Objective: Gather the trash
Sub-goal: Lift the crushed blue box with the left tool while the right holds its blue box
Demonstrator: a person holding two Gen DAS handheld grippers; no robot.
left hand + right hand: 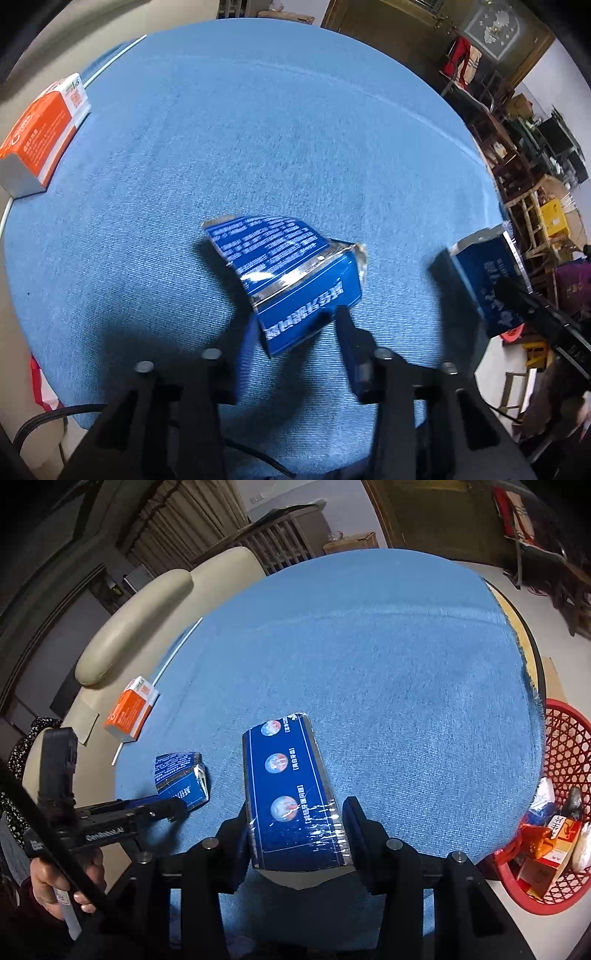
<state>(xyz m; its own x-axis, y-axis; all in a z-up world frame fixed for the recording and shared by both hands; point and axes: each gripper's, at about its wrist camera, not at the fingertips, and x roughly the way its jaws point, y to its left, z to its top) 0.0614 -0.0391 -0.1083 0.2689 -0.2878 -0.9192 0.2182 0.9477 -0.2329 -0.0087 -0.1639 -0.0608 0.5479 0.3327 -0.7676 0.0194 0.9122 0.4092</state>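
Your right gripper [295, 823] clamps a long dark-blue box [291, 794], lifted off the blue cloth [388, 672]. Your left gripper [295, 325] sits down over a crumpled blue carton [295, 277] lying on the cloth; jaws half open, carton's near end between them, right finger at its edge, can't tell if the pads press it. Orange box [129, 712] lies near the far left edge. Red basket [561, 775], with trash in it, stands right of the table.
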